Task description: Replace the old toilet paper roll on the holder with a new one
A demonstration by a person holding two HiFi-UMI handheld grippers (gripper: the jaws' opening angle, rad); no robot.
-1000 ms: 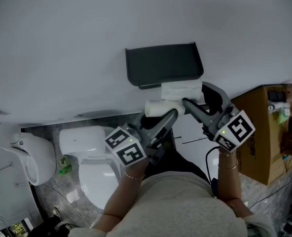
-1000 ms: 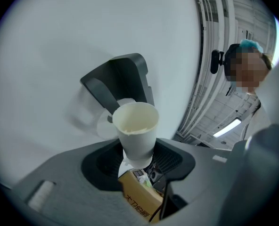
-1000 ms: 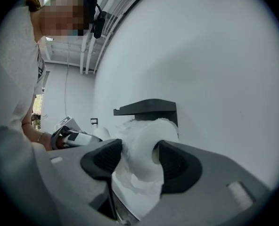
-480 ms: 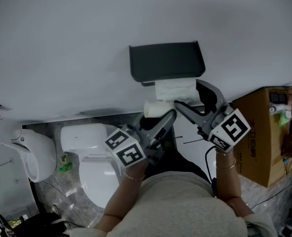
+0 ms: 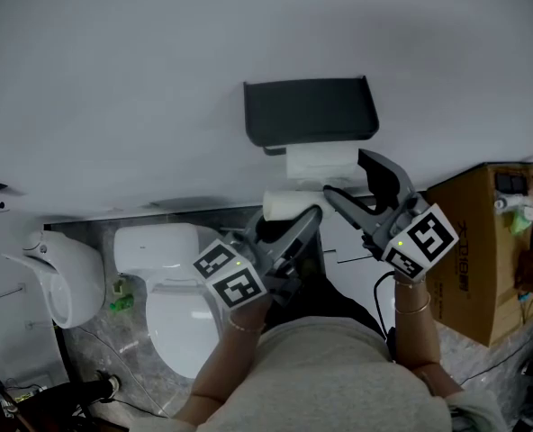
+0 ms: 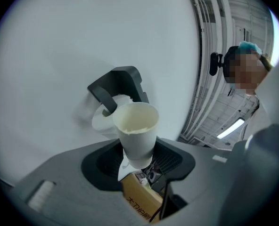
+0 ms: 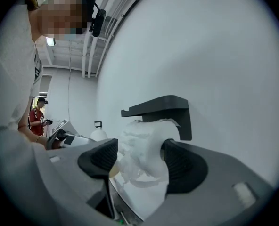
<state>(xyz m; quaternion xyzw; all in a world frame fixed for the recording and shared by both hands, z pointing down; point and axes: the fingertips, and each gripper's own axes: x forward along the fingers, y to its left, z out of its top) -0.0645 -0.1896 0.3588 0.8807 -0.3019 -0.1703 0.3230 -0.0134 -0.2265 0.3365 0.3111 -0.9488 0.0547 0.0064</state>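
In the head view my left gripper (image 5: 295,216) pinches the new roll (image 5: 284,199) just below the holder (image 5: 310,111), the left gripper view shows that light, squashy roll clamped mid-length, and the right gripper view shows my right gripper (image 7: 139,158), jaws just opened wide, straddling the ragged old roll (image 7: 146,138), best squeezed gently by its sides.

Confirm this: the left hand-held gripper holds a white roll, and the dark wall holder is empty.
Not empty: the right gripper view shows a crumpled toilet paper roll in the dark wall holder. The left hand-held gripper does hold a white roll.
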